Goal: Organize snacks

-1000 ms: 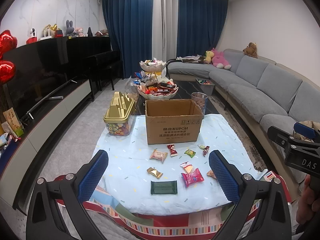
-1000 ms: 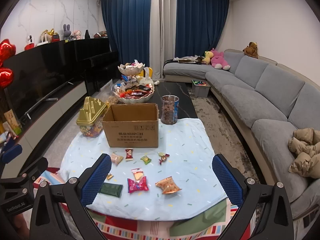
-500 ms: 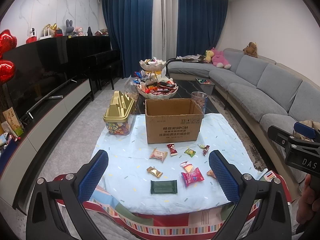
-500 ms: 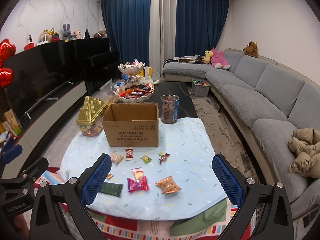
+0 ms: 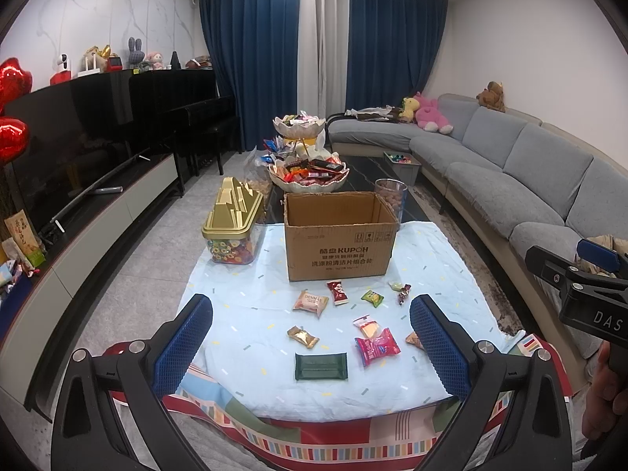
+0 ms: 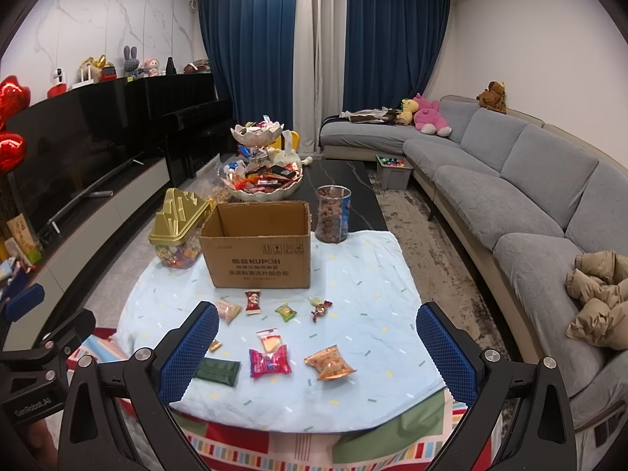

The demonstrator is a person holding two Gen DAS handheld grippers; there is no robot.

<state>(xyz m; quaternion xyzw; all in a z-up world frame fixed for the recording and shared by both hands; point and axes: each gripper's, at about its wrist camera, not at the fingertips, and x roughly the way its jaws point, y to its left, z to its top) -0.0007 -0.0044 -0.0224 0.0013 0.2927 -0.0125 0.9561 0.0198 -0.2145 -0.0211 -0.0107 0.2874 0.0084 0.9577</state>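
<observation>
Grey sofa point(image 5: 510, 180) curving down the right side of both views, black TV cabinet point(image 5: 98, 149) along the left, blue curtains point(image 5: 255, 59) at top centre. Mid-frame, a table under a light blue cloth point(image 5: 251, 314), with an open, empty-looking cardboard box point(image 5: 339, 235) at its far edge. Left of the box, a gold-lidded candy tub point(image 5: 233, 223); behind it, a tiered bowl of sweets point(image 5: 308, 172); at its right rear corner, a clear jar of nuts point(image 6: 333, 214). In front of the box, loose snacks lying apart on the cloth: dark green bar point(image 5: 321, 367) nearest the lower edge, pink packet point(image 5: 376, 346) just right of it, orange packet point(image 6: 329, 363), pale biscuit packet point(image 5: 311, 303), small red packet point(image 5: 336, 291), green candy point(image 5: 372, 297), gold candy point(image 5: 302, 336). Nothing between box and snacks. Left gripper point(image 5: 310, 349) low in its frame, jaws spread wide, holding nothing, above the near table edge. Right gripper point(image 6: 318, 357) likewise wide apart and empty.
</observation>
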